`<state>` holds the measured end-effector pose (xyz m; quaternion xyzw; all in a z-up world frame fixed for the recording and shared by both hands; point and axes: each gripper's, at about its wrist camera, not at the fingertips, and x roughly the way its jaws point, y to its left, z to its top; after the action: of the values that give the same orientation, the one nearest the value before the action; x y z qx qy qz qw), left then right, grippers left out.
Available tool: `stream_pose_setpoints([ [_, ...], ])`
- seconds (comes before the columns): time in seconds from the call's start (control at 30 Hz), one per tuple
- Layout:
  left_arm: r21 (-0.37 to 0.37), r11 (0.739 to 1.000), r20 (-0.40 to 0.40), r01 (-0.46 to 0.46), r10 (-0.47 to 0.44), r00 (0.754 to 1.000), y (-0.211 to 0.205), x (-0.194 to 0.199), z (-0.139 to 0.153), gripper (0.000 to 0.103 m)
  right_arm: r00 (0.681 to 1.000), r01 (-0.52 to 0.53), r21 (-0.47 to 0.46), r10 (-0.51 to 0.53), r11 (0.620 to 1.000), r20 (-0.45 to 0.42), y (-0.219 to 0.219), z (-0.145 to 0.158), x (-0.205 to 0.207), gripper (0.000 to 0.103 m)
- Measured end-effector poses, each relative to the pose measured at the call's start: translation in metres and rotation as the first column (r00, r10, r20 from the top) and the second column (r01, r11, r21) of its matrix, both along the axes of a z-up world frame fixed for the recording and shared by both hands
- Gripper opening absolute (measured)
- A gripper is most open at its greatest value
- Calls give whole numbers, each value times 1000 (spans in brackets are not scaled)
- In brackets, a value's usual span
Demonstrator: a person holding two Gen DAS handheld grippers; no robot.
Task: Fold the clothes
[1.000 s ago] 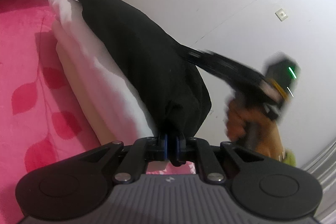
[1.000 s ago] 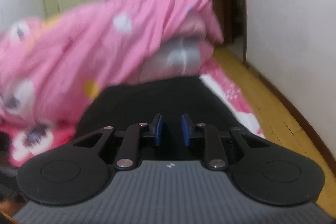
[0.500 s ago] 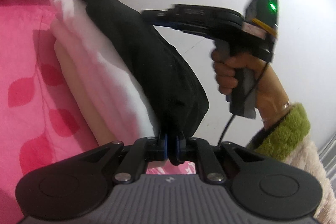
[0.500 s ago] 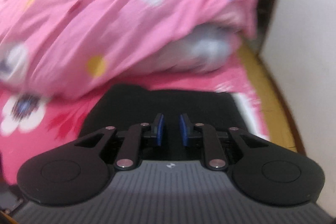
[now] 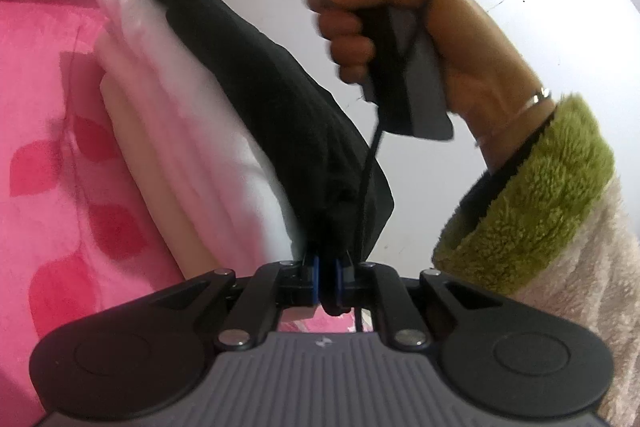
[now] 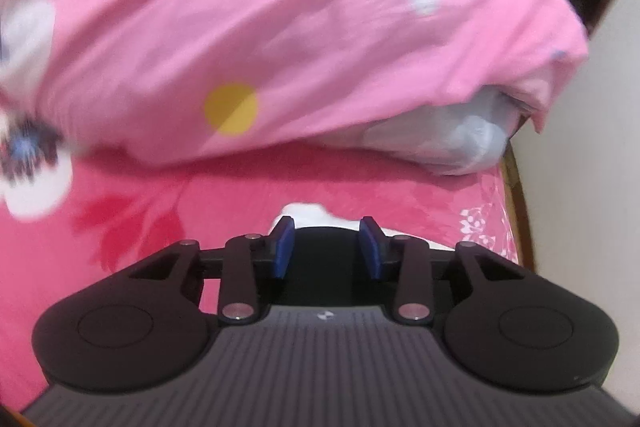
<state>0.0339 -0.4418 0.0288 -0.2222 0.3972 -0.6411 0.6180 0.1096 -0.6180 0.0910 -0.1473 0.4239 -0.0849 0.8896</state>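
Black garment point(image 5: 256, 75): folded, lying on top of a stack of folded white and cream clothes point(image 5: 192, 155), which rests on the pink bed sheet point(image 5: 44, 131) with its red leaf print. From the left wrist view the garment runs as a long dark slab from the near corner up to the far end of the stack.

Left hand-held gripper point(image 5: 327, 281): clenched on the near corner of the black garment; a fold of the fabric is pinched between the blue pads and a little hangs out below them.

Right hand-held gripper point(image 6: 326, 247): jaws have just been opening and now stand apart. The black garment point(image 6: 320, 259) shows between and beneath the blue pads point(image 6: 283, 247), but the pads do not press on it, so the grip is released. It sits over the far end of the garment, with a white edge of the stack point(image 6: 306, 213) showing just beyond.

In the left wrist view the person's hand point(image 5: 404, 39) wraps the right gripper's handle above the garment; a thin bracelet is on the wrist and a fluffy green-cuffed sleeve point(image 5: 532, 203) follows. A cable hangs from the handle.

Surroundings: a crumpled pink quilt point(image 6: 280, 27) with white flowers and a yellow dot lies on the bed beyond the stack. White wall point(image 5: 540, 7) on the far side. Right wrist view is motion-blurred.
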Motion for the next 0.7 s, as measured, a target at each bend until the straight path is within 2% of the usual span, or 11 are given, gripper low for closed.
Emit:
stream_pose_setpoints([
  [0.1,1,1000,-11,6,-6,1000,0,2,2,10,998,-54,-99,50,994,-49,23,-9,14,38],
  [0.27,1,1000,-19,9,-9,1000,-2,4,5,10,991,-130,-232,117,964,-67,45,-6,13,42],
  [0.4,1,1000,-20,6,-6,1000,-3,5,7,10,984,-131,-298,86,945,-159,45,-23,16,39],
  [0.43,1,1000,-18,5,-5,1000,-3,4,8,10,984,-118,-305,70,945,-163,43,-26,17,38],
  [0.57,-6,1000,-15,4,-4,1000,-4,5,10,10,995,-49,-230,28,972,-96,30,-19,18,15],
  [0.7,-11,1000,-12,1,-1,1000,-6,6,12,10,998,-6,-143,-2,990,-57,18,-12,17,10],
])
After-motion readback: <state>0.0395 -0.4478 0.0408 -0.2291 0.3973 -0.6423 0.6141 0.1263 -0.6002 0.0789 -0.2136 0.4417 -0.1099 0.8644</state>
